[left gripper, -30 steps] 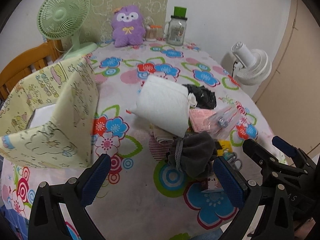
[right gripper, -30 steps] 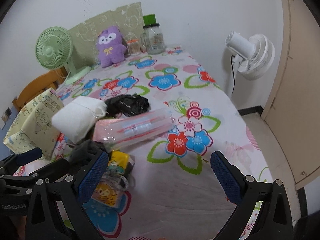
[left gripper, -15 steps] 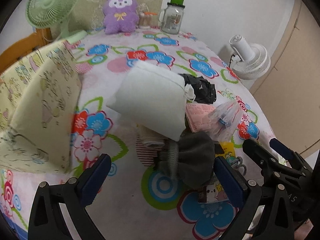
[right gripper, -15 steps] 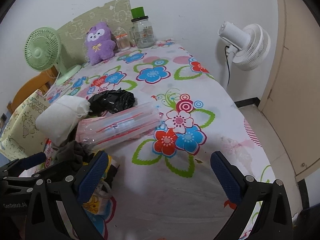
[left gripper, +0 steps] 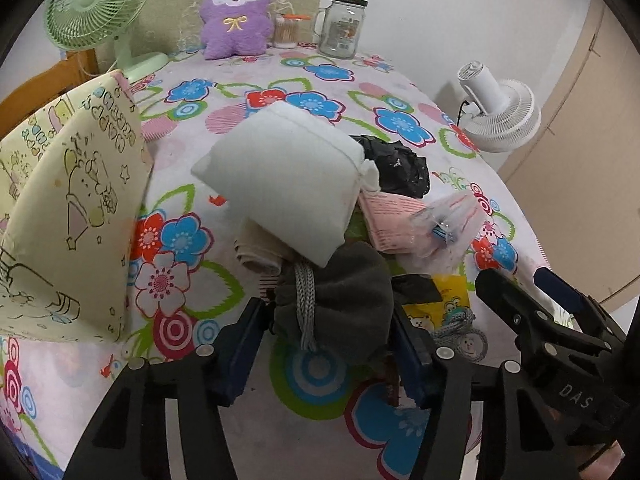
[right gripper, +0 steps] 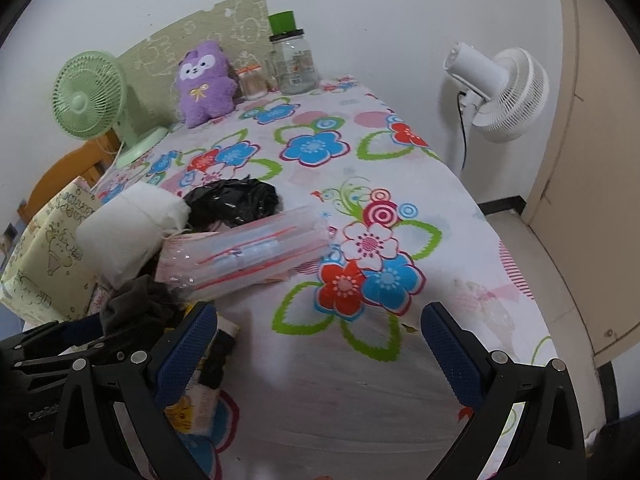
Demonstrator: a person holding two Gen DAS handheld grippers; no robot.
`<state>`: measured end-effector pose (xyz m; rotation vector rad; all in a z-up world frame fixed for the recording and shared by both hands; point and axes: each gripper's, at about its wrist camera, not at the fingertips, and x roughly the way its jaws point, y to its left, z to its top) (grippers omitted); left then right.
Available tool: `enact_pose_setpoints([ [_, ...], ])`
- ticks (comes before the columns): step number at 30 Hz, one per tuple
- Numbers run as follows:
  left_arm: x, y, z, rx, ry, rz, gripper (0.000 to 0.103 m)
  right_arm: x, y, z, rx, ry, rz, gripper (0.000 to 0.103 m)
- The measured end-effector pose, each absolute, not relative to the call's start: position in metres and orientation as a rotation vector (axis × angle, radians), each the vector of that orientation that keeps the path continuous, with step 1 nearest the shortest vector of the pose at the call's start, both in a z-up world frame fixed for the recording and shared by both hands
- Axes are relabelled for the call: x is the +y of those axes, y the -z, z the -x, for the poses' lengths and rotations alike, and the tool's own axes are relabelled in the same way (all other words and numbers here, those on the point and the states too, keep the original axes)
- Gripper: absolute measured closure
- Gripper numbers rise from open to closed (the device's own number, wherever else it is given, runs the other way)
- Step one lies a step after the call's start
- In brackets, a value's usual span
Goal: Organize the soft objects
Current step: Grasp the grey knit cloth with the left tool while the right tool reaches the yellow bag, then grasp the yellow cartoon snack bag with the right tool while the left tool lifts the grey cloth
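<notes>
The left claw (left gripper: 330, 342) is closing around the grey cloth (left gripper: 340, 300), its pads at the cloth's sides. The right claw (right gripper: 318, 350) hangs spread wide over the bare floral bench (right gripper: 400, 184).

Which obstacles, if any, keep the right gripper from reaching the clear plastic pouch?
Probably none: the right gripper is open with bare tablecloth ahead, and the clear plastic pouch lies atop the pile, its near side uncovered.

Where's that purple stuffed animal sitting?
The purple plush toy sits upright at the table's far edge, between the green fan and the glass jar.
</notes>
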<state>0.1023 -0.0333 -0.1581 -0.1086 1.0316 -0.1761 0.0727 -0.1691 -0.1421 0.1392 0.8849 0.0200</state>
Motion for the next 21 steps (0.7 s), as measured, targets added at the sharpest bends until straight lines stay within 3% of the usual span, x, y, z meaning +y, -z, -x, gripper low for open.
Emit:
enact_pose_setpoints([
  [21, 0.003, 0.153, -0.084, 1.018, 0.092, 0.145, 0.044, -0.137, 0.139, -0.072, 0.900, -0.094, -0.110, 0.000],
])
